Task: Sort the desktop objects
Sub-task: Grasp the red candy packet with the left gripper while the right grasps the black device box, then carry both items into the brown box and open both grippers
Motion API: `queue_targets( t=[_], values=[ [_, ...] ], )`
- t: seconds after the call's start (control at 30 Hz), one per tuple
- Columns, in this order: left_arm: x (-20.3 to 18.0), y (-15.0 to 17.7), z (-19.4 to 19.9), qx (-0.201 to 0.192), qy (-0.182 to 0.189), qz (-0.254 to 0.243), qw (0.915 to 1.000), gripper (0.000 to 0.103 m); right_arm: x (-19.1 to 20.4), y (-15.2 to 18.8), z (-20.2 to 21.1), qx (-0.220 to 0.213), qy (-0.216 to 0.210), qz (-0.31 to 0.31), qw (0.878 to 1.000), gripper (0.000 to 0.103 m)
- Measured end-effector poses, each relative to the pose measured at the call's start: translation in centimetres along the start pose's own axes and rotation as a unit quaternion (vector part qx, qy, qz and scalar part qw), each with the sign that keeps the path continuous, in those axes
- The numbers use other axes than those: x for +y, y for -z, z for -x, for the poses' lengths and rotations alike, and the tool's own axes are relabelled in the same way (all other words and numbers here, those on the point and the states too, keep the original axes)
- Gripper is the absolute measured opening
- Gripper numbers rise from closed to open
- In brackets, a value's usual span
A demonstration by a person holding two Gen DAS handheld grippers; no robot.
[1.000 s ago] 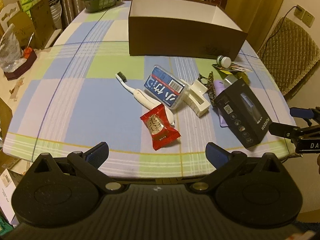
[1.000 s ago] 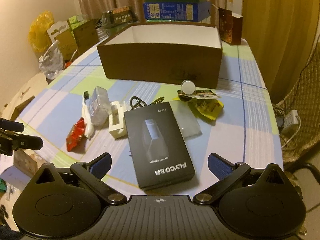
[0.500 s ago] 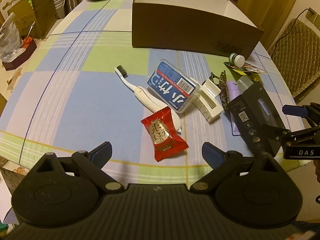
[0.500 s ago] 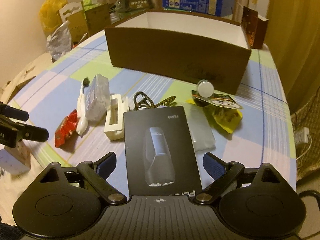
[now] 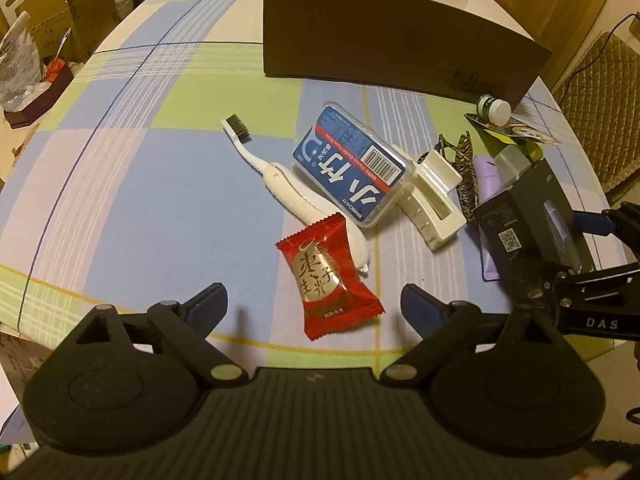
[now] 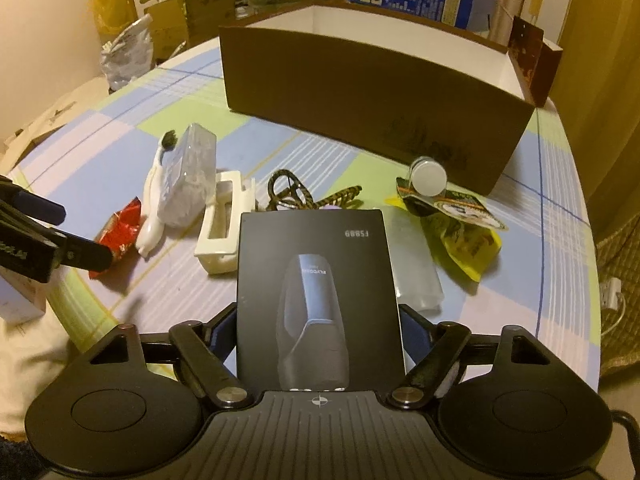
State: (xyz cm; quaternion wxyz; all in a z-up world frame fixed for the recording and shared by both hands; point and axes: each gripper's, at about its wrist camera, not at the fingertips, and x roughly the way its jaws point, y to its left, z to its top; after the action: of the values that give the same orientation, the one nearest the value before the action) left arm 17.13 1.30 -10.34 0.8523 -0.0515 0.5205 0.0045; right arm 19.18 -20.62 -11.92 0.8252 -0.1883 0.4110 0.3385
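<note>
A black shaver box (image 6: 318,288) lies between my right gripper's (image 6: 318,330) fingers, which press its two sides; it also shows in the left wrist view (image 5: 532,216). My left gripper (image 5: 314,300) is open, its fingers on either side of a red candy packet (image 5: 326,276). Beyond lie a white toothbrush (image 5: 280,184), a blue floss case (image 5: 352,170), a white clip (image 5: 434,208) and a leopard hair clip (image 5: 464,164). A brown open box (image 5: 392,36) stands at the back.
A small white-capped bottle (image 6: 428,178), a yellow snack bag (image 6: 466,236) and a frosted case (image 6: 414,268) lie right of the shaver box. The checked tablecloth (image 5: 140,184) ends just under both grippers. Boxes and bags crowd the far side.
Both grippers moved forward and down. The right gripper's fingers have closed in on the shaver box. The left gripper has come over the red candy packet.
</note>
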Motion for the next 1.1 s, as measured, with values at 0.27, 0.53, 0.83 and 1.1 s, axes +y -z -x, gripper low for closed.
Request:
queue_targets(
  t=[0.27,0.53,0.83,1.1],
  values=[
    [0.1,-0.3,-1.3,0.007,-0.005,0.005,1.0,0.082,-1.2,-0.8,1.6,-0.022,-0.007,-0.006,1.0,0.076],
    [0.0,-0.6,-2.8,0.016,-0.009,-0.003,0.9998,0.063,-3.6,-0.9,2.9,-0.025,0.003,-0.024,0.999,0.076],
    [-0.5,-0.7,-3.3,0.004,-0.025,-0.052,0.9983,0.035,-7.4,-0.1,4.1,-0.018,0.027,-0.052,0.998,0.076],
    [-1.0,-0.3,-3.0,0.002,-0.034,-0.067,0.9972,0.031,-9.9,0.4,4.8,-0.015,0.031,-0.061,0.998,0.076]
  ],
)
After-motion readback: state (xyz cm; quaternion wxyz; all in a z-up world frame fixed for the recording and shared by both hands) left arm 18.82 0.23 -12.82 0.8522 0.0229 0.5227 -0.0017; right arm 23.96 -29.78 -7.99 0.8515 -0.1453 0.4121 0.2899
